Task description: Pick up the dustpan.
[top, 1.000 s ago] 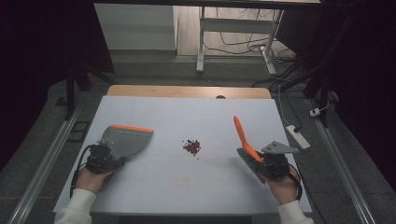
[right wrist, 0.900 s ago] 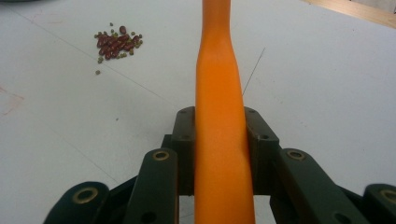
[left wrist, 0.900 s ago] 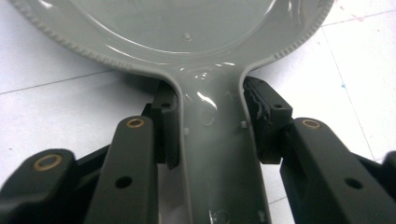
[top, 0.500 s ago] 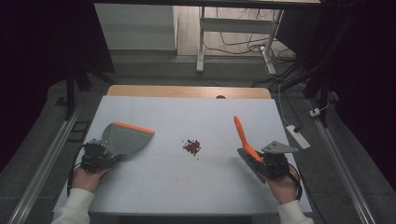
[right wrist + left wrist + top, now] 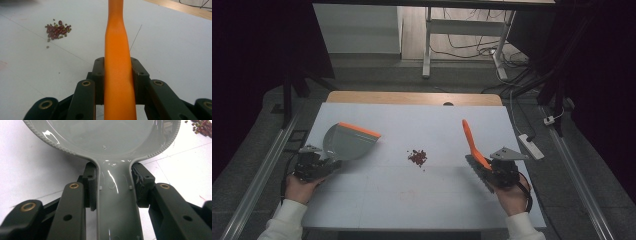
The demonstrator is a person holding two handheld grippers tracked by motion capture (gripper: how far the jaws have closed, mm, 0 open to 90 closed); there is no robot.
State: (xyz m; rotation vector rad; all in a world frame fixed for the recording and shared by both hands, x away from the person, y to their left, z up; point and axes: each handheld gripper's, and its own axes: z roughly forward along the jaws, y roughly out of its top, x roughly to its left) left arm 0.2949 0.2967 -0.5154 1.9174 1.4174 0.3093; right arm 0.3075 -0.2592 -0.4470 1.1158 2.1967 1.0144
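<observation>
The left gripper (image 5: 113, 187) has its 2 jaws clamped on the grey handle of the dustpan (image 5: 107, 137), and the right gripper (image 5: 118, 75) has its 2 jaws clamped on the orange handle of the brush (image 5: 118, 57). Since 0.5 s ago the left gripper (image 5: 314, 164) and dustpan (image 5: 348, 142) have slid slightly right, toward the pile of beans (image 5: 417, 157) at the centre of the white table (image 5: 412, 205); the right gripper (image 5: 502, 170) and brush (image 5: 472, 142) have hardly moved. The high view shows the dustpan's orange lip and the brush bristles near the right hand (image 5: 512, 197). The right gripper view resolves red and green beans (image 5: 57, 28) far left of the handle.
</observation>
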